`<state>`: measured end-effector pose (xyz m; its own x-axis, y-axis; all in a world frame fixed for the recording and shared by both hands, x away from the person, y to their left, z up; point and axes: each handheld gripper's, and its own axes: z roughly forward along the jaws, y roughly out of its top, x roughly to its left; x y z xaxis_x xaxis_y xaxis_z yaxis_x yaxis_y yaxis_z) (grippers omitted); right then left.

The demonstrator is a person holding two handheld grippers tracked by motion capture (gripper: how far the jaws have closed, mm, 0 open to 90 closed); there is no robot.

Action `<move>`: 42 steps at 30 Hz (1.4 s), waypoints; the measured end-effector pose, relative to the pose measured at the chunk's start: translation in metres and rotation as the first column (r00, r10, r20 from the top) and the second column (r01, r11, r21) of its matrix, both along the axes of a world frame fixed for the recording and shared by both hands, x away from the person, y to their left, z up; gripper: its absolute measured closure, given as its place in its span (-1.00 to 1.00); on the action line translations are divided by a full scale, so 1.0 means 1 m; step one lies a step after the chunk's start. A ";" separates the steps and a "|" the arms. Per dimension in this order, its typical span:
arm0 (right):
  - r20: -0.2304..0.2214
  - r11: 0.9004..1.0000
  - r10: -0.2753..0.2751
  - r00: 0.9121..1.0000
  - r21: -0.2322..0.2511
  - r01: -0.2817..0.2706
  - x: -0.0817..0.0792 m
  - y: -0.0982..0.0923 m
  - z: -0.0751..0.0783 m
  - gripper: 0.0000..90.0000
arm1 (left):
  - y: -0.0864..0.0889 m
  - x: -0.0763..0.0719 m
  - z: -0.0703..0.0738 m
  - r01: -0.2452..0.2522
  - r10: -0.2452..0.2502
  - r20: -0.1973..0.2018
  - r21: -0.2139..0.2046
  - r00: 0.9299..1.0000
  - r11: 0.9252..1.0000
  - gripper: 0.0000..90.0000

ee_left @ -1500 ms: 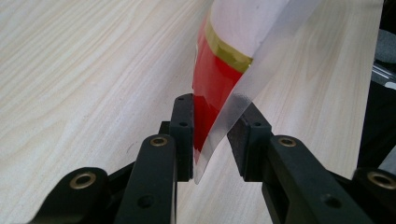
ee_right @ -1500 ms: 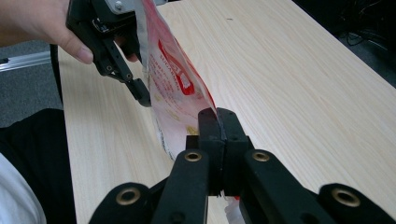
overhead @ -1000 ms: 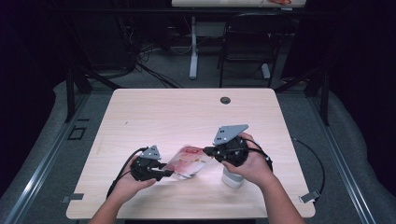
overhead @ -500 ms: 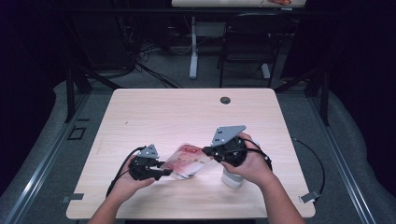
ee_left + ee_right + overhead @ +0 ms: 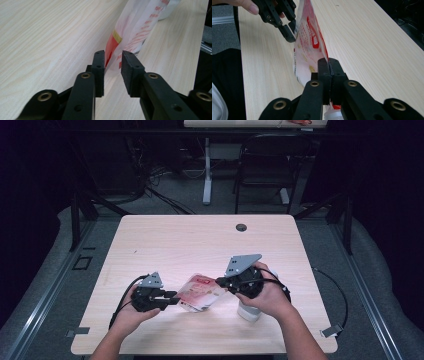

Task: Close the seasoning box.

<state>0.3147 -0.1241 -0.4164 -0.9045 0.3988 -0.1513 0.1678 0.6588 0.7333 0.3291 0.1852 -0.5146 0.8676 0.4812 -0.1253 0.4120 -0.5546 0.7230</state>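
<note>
A pale wooden table [image 5: 200, 240] stands in a dark room, with a grey floor, a chair [image 5: 262, 170] and trailing cables behind it. In the right gripper view the right gripper [image 5: 328, 65] has its black jaws pressed tight together on one edge of a clear plastic pouch [image 5: 308, 47] printed in red, pinching the film flat between the pads. In the left gripper view the left gripper [image 5: 113, 58] has just been closing; its jaws stand a little apart with the opposite edge of the pouch [image 5: 135, 27] running between them, the film against one pad while a gap remains at the other. From the high view the pouch [image 5: 202, 292] hangs stretched between the two grippers, near the table's front edge. The left gripper [image 5: 172, 299] sits at its left end and the right gripper [image 5: 220, 281] at its right end. A small white bottle [image 5: 248, 312] stands on the table just under the right hand [image 5: 267, 295].
</note>
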 end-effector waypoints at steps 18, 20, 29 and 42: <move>-0.048 0.996 0.018 0.999 0.087 -0.013 0.005 0.014 0.001 0.89 | 0.007 0.002 -0.006 -0.009 0.010 -0.026 0.019 1.000 1.000 0.71; -0.051 0.995 0.020 0.999 0.096 -0.015 0.006 0.016 0.000 0.88 | 0.009 0.002 -0.007 -0.007 0.008 -0.035 0.017 0.999 1.000 0.71; -0.054 0.993 0.055 0.997 0.108 -0.049 0.008 0.036 0.001 0.82 | 0.018 -0.004 -0.001 0.004 -0.004 -0.035 -0.024 0.999 1.000 0.57; -0.058 0.988 0.076 0.995 0.141 -0.067 0.006 0.051 0.005 0.67 | 0.028 -0.005 0.007 -0.038 0.038 -0.012 -0.048 0.999 0.998 0.28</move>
